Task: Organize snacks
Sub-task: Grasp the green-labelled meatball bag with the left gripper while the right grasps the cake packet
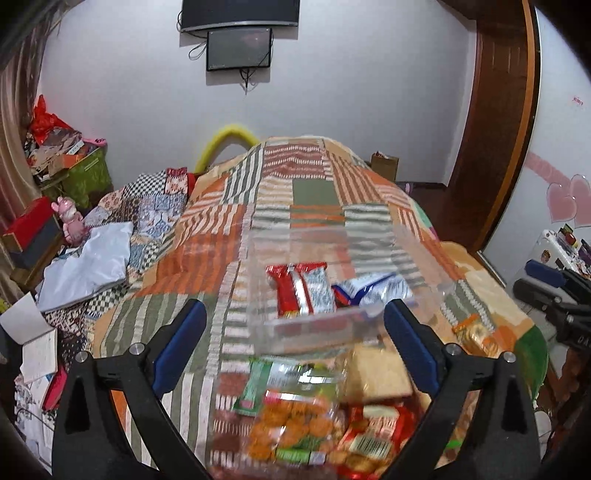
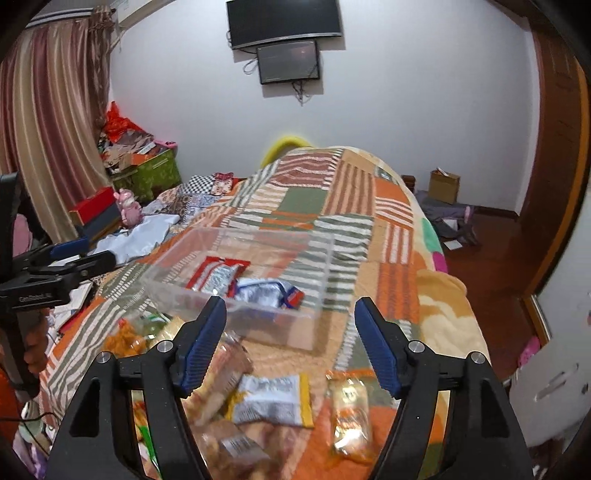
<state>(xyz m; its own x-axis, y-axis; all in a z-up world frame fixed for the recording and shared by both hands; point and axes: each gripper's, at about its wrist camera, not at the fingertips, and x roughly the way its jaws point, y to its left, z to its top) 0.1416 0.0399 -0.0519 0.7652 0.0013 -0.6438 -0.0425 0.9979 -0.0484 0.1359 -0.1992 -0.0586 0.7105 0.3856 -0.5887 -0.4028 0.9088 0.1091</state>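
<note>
Blurred at the bottom of the left wrist view, a clear packet of round orange-brown biscuits with green labelling (image 1: 291, 432) is seen lying on the patchwork blanket of orange, green and cream striped squares (image 1: 207, 258), with a red-wrapped snack bearing a barcode (image 1: 373, 432) just beside it on the right and a square tan cracker pack (image 1: 380, 373) just behind that. The left gripper (image 1: 295, 339) is spread wide, its blue-padded fingers (image 1: 181, 343) well apart and nothing held between them. Beyond the fingertips, a clear rectangular plastic bin (image 1: 306, 325) is set on the blanket; inside it a red and silver wrapped snack (image 1: 303, 291) and a white and blue foil packet (image 1: 373, 288) lie side by side, the red one to the left. A small orange and gold packet (image 1: 476, 332) is seen on the blanket to the right of the bin. In the right wrist view, the right gripper (image 2: 291, 347) is likewise released, its jaws wide apart and empty, above a white and yellow foil packet (image 2: 273, 400) and a gold and orange wrapped snack (image 2: 351, 417) lying near each other on the blanket. A blurred pile of brownish packets (image 2: 225, 428) lies just to the left of them, under the left finger. The same bin (image 2: 280, 325) is seen ahead with both packets in it. At the left edge of this view, the other gripper (image 2: 70, 258) is visible, apart from the bin. On the white wall behind, a dark curved television (image 2: 282, 22) is mounted above a smaller black screen (image 2: 288, 61).
</note>
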